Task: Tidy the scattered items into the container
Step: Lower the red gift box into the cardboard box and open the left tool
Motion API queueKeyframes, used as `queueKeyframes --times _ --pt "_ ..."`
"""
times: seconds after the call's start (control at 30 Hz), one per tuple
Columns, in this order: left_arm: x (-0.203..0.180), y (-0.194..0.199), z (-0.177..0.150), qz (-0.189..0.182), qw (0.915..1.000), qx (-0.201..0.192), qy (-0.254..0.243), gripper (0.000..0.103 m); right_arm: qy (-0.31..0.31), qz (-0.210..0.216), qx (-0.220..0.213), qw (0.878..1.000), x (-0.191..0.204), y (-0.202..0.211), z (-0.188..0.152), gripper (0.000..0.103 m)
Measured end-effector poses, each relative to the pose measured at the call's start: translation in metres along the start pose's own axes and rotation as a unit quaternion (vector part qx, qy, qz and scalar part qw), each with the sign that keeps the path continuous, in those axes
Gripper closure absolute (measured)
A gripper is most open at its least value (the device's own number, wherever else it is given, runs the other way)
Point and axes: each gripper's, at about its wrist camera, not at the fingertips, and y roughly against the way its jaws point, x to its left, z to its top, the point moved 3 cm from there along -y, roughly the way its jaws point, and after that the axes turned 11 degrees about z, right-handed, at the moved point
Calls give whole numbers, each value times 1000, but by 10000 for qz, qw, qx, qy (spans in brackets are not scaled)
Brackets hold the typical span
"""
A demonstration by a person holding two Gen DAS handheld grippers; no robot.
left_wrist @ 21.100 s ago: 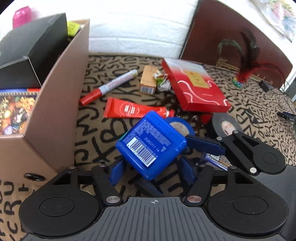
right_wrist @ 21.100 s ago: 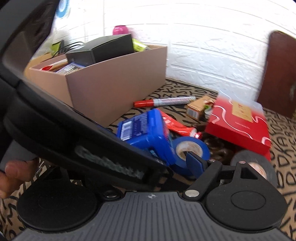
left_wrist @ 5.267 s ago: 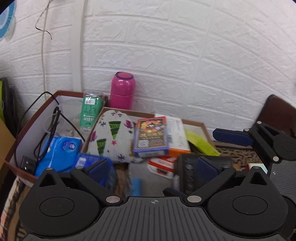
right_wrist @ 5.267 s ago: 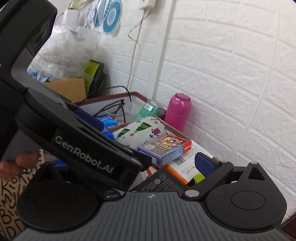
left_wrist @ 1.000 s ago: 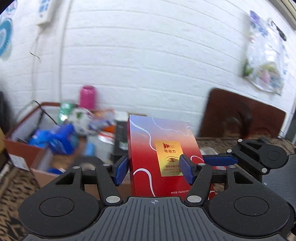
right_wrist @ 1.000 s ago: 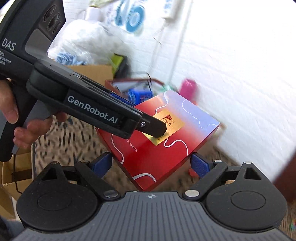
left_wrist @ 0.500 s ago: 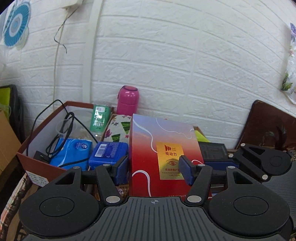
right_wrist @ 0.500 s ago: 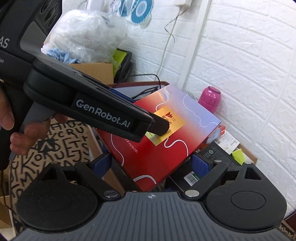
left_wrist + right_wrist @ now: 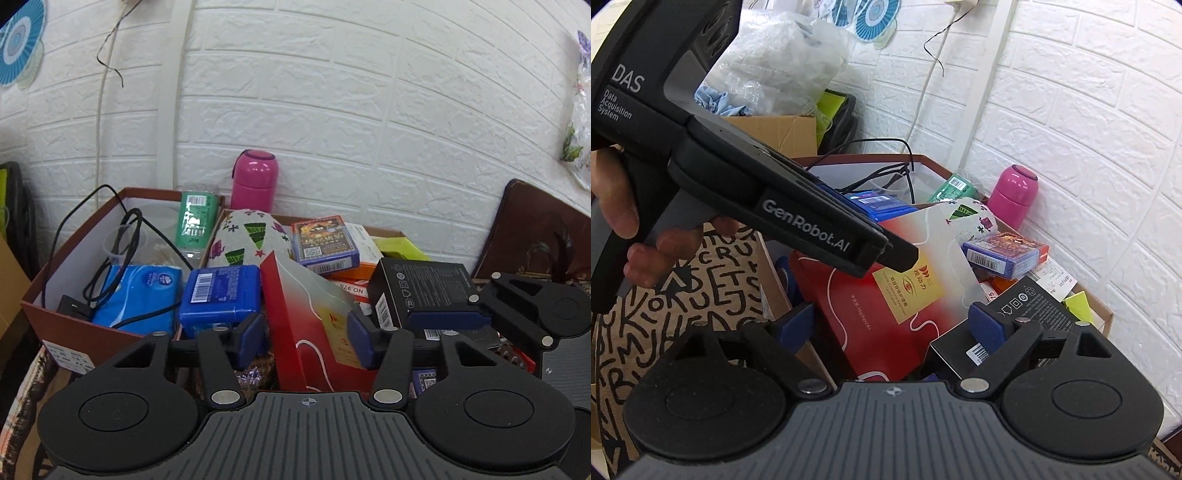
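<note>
The flat red box (image 9: pixel 314 332) with a gold label lies tilted inside the cardboard container (image 9: pixel 391 233), between the blue case (image 9: pixel 221 291) and the black box (image 9: pixel 421 291). My left gripper (image 9: pixel 306 341) has its jaws spread around the red box, the pads no longer pressing it. In the right wrist view the red box (image 9: pixel 886 314) leans in the container with the left gripper's body above it. My right gripper (image 9: pixel 892 321) is open and empty, its fingers on either side of the red box, just above the container.
A second red-brown box (image 9: pixel 74 325) with cables and a blue tissue pack (image 9: pixel 140 295) stands left of the container. A pink flask (image 9: pixel 255 181) stands behind against the white brick wall. The container also holds a patterned pouch (image 9: pixel 251 240) and card boxes (image 9: pixel 325 240).
The red box has gone from upright in my left gripper's grip to lying tilted inside the container. The left jaws have opened off it.
</note>
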Motion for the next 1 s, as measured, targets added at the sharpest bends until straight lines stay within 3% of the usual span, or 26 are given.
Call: queueKeyframes --times 0.03,0.17,0.5,0.7,0.8,0.87,1.0 --pt "0 2 1 -47 10000 -26 13 45 11 18 -10 10000 1 2 -1 14" --pt "-4 2 3 -92 9999 -45 -113 44 78 96 -22 9999 7 4 -2 20" --pt "-19 -13 0 238 9980 -89 -585 33 -203 179 -138 9995 3 -1 1 19" --pt "-2 19 5 -39 9993 -268 -262 32 -217 130 -155 9996 1 5 -2 19" --pt "-4 25 6 -351 9990 -188 -209 32 -309 60 -236 9992 -3 4 0 19" --pt "-10 24 3 -518 9981 -136 -299 29 -338 60 -277 9990 -3 3 0 19" --pt "-19 6 -6 -490 9971 2 -582 31 -351 -128 -352 9987 -6 -2 3 18"
